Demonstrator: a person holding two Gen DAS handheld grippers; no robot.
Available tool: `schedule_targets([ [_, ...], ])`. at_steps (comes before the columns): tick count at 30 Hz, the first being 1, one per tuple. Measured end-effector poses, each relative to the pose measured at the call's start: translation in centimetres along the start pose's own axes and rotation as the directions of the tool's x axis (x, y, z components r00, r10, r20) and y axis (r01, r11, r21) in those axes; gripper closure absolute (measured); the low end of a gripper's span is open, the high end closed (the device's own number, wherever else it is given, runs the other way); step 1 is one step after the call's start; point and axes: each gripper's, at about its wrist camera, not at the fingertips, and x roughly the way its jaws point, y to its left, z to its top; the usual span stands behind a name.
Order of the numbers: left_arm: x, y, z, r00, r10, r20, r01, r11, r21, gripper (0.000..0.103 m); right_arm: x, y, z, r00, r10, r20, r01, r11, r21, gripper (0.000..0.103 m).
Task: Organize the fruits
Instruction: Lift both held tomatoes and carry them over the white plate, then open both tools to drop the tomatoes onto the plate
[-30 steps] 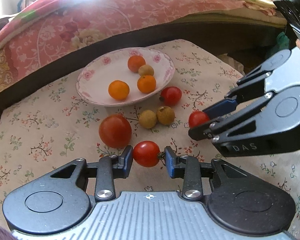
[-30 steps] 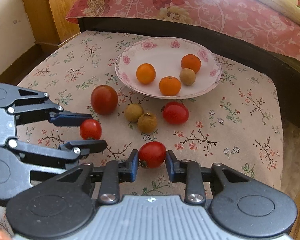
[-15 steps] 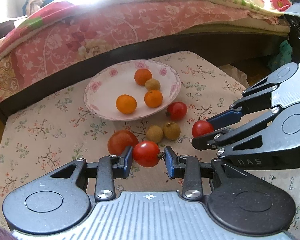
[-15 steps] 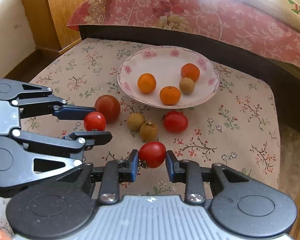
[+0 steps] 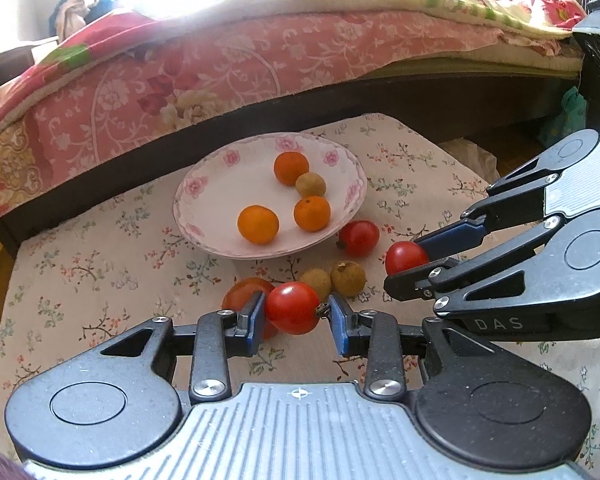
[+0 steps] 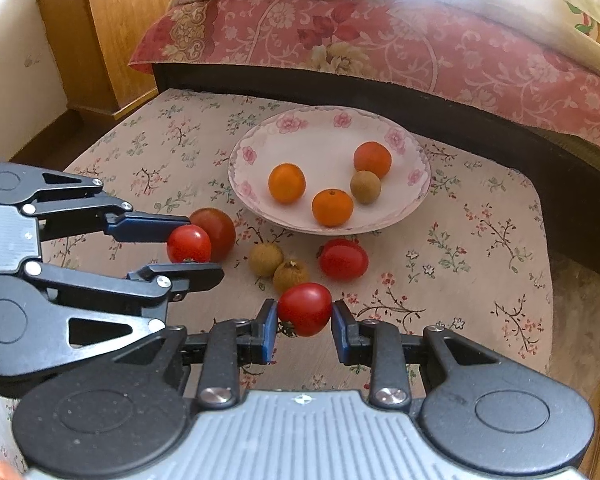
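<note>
1. The left gripper (image 5: 294, 312) is clamped on a small red tomato (image 5: 293, 308), held clear above the floral cloth (image 5: 100, 248).
2. The right gripper (image 6: 304, 314) is clamped on a second red tomato (image 6: 305, 309), also off the cloth, just beside the left gripper.
3. The flowered plate (image 6: 416, 176) sits on the cloth near the bed (image 6: 420, 48). It holds three orange fruits (image 6: 287, 183) and one brown longan (image 6: 365, 187).
4. Loose on the cloth in front of the plate: a large dark-red tomato (image 6: 216, 228), two brown longans (image 6: 266, 260) touching each other, and a further red tomato (image 6: 344, 260) just beside the plate's rim.
</note>
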Motion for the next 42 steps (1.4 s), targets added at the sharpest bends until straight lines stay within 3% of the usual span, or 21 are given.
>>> schedule_targets([
  [13,0.0,0.7,1.9,0.999,0.014,0.044,-0.014,1.0,0.001,0.061,-0.1,-0.6,2.0,0.999,-0.026,0.038,0.025,0.999,0.023,0.07],
  [31,3.6,3.5,5.3,0.996,0.063,0.069,-0.061,0.997,-0.041,0.062,2.9,-2.9,6.5,0.995,-0.058,0.087,0.052,0.997,0.063,0.07],
  [42,5.5,4.3,6.0,0.996,0.067,0.064,-0.064,0.997,-0.048,0.062,4.7,-3.9,7.3,0.993,-0.074,0.086,0.066,0.994,0.091,0.07],
])
